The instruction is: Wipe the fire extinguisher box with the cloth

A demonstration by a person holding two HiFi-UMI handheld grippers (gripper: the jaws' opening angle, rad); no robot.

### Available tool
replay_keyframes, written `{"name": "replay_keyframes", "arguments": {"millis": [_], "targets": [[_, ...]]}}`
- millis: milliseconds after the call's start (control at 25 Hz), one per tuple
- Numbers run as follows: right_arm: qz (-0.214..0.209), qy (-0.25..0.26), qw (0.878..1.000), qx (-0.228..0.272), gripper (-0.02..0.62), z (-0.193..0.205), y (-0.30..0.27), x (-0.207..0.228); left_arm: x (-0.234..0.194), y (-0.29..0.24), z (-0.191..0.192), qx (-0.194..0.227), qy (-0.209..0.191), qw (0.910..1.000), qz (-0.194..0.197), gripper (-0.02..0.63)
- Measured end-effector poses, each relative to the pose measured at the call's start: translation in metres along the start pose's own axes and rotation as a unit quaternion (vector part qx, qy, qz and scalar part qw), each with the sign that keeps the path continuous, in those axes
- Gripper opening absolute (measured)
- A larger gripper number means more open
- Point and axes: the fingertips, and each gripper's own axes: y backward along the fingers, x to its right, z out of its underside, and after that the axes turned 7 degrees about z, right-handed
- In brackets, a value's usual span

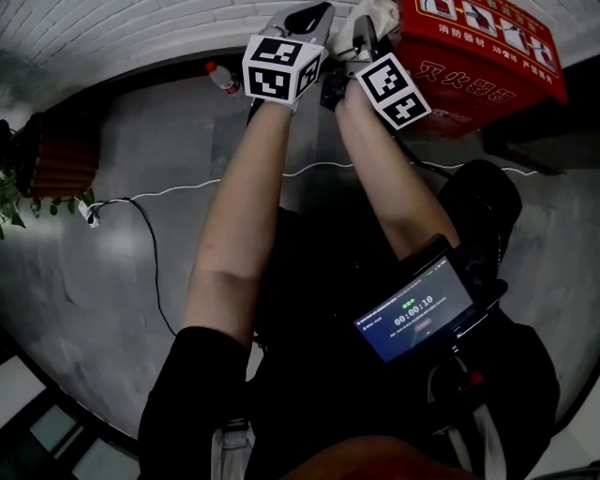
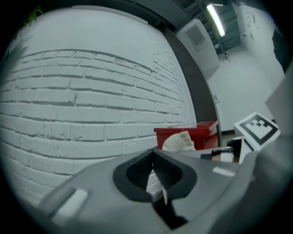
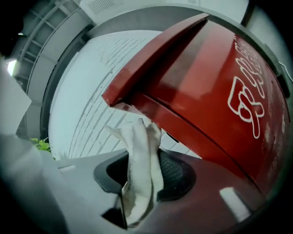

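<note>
The red fire extinguisher box [image 1: 487, 56] stands by the white brick wall at the top right, with white characters on its front. My right gripper [image 1: 367, 26] is shut on a white cloth [image 1: 380, 13] and holds it against the box's left edge. In the right gripper view the cloth [image 3: 139, 169] stands up between the pads, just under the box's [image 3: 206, 91] lid corner. My left gripper [image 1: 312, 17] hangs beside it, shut with nothing in it. The left gripper view shows its pads [image 2: 170, 173] pressed together, with the box [image 2: 201, 132] and cloth [image 2: 178, 141] beyond.
A plastic bottle with a red cap [image 1: 223, 78] lies at the wall's foot. A white cable [image 1: 187, 192] runs across the grey floor. A plant [image 1: 14, 202] and a brown slatted object [image 1: 61, 155] sit at the left. A screen with a timer [image 1: 417, 314] hangs at my chest.
</note>
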Motion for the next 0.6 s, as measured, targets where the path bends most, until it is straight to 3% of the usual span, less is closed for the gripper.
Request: {"name": "replay_keyframes", "arguments": {"millis": [160, 600], "targets": [[0.022, -0.048, 0.999, 0.013, 0.123, 0.008, -0.011, 0.019, -0.011, -0.007, 0.019, -0.012, -0.009, 0.9997, 0.017, 0.003], [0.088, -0.118, 0.988, 0.040, 0.123, 0.030, -0.007, 0.075, -0.014, -0.013, 0.066, -0.058, -0.010, 0.9968, 0.054, 0.003]]}}
